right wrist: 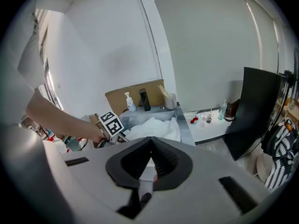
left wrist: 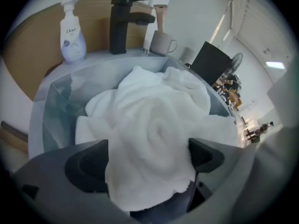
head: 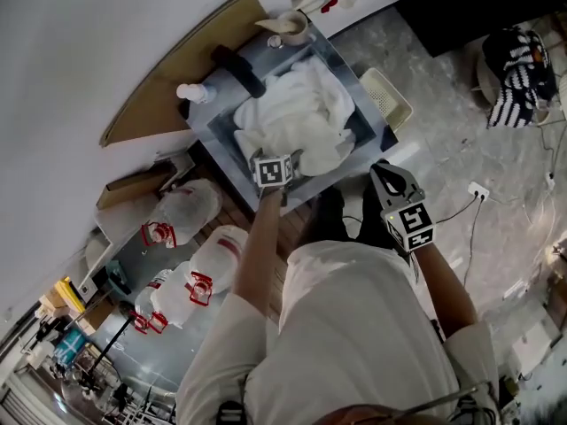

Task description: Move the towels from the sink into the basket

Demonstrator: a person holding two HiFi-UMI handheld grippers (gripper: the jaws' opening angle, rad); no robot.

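White towels point(head: 297, 113) lie heaped in the square grey sink point(head: 219, 140). My left gripper point(head: 276, 156) is at the sink's near edge, pointing steeply down into the heap. In the left gripper view the left gripper point(left wrist: 149, 153) stands open, its fingers point(left wrist: 88, 164) wide apart with a fold of towel point(left wrist: 149, 125) between them. The cream basket point(head: 400, 104) stands on the floor right of the sink. My right gripper point(head: 383, 168) hovers near the sink's front right corner; seen in its own view, the right gripper point(right wrist: 150, 141) is shut with its tips together and holds nothing.
A black faucet point(left wrist: 124, 22), a soap pump bottle point(left wrist: 72, 31) and a mug point(left wrist: 163, 43) stand behind the sink. Large water jugs point(head: 190, 206) sit on the floor to the left. A power strip point(head: 478, 190) and striped cloth point(head: 518, 78) lie to the right.
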